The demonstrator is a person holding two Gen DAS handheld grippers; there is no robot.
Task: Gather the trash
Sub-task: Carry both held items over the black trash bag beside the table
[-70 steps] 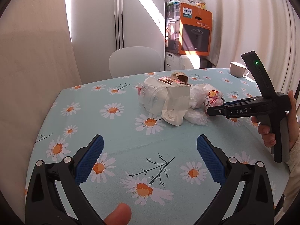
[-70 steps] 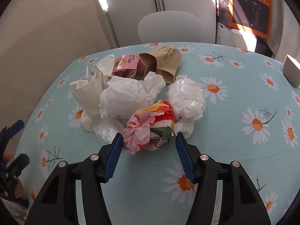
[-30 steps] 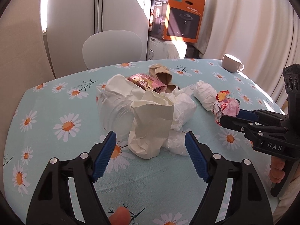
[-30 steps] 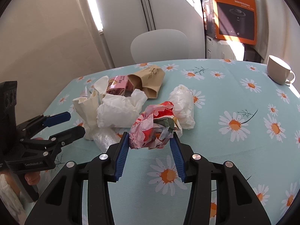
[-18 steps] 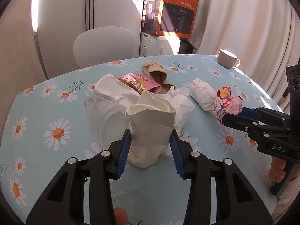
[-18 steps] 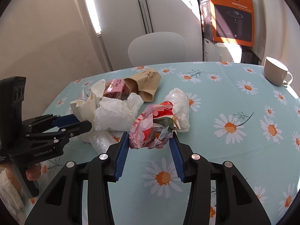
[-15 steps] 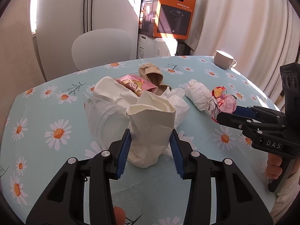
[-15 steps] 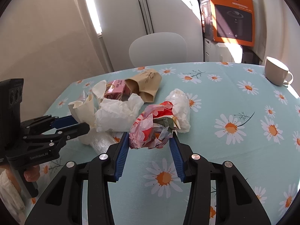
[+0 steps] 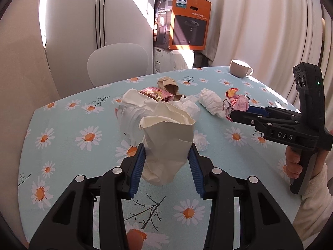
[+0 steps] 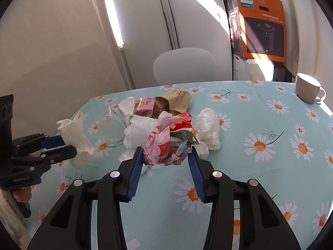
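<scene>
My left gripper [image 9: 167,158] is shut on a crumpled cream paper cup [image 9: 167,143], held just off the daisy tablecloth; the same cup [image 10: 76,133] shows at the left of the right wrist view. My right gripper [image 10: 166,156] is shut on a crumpled red, pink and white wrapper [image 10: 170,138], also raised; the wrapper [image 9: 236,102] appears at that gripper's tip in the left wrist view. Left on the table are a clear plastic cup [image 10: 111,128], white tissue wads [image 10: 208,128], a pink packet [image 10: 144,105] and a brown paper bag [image 10: 175,100].
A cream mug [image 10: 308,90] stands at the table's far right edge. A white chair [image 10: 184,66] is behind the table, with an orange carton [image 10: 263,24] on appliances beyond. Curtains hang on the right; a hand and a pale sleeve [image 9: 312,189] hold the right gripper.
My left gripper closed on the cream paper cup and lifted it away from the pile. The right gripper kept its hold on the wrapper and rose slightly.
</scene>
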